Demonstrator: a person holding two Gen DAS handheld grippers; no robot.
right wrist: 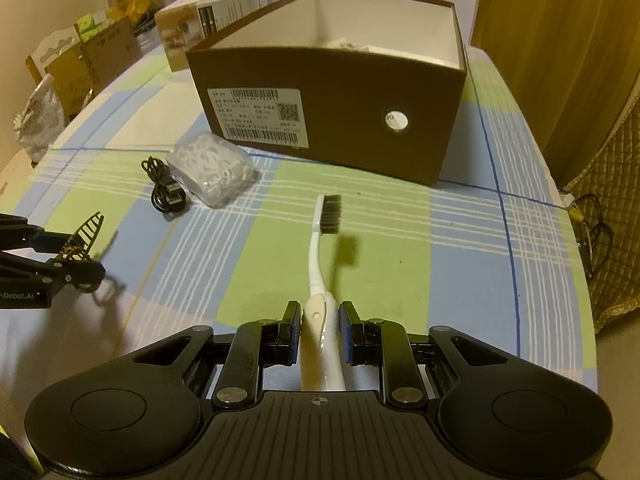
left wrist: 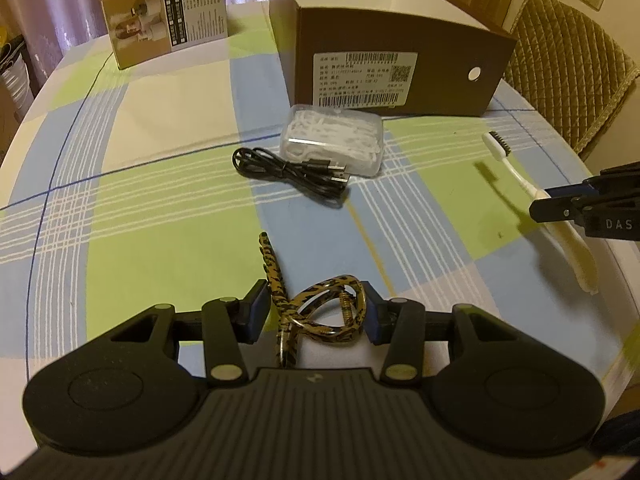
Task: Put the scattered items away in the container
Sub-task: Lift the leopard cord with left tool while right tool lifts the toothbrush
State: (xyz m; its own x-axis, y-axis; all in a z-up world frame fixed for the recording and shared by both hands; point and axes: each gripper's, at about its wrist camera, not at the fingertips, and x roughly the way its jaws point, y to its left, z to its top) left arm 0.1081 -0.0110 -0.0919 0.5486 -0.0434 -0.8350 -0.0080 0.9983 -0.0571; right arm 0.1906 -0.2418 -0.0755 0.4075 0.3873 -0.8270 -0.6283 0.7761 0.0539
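Observation:
A leopard-print hair clip [left wrist: 320, 308] sits between the pads of my left gripper [left wrist: 312, 310], which is shut on it. From the right wrist view the clip [right wrist: 82, 238] hangs slightly above the tablecloth in the left gripper [right wrist: 76, 254]. My right gripper [right wrist: 320, 328] is shut on the handle of a white toothbrush [right wrist: 318, 256], whose dark bristle head points toward the brown open box [right wrist: 328, 120] and casts a shadow on the cloth. The left wrist view shows the toothbrush [left wrist: 516, 176] and right gripper [left wrist: 548, 204] too. The box [left wrist: 400, 60] stands at the back.
A clear case of floss picks [left wrist: 332, 144] [right wrist: 212, 168] and a coiled black USB cable [left wrist: 292, 176] [right wrist: 164, 188] lie in front of the box. A white-and-gold carton [left wrist: 168, 16] stands at the back left. A quilted chair [left wrist: 568, 68] is beyond the table's right edge.

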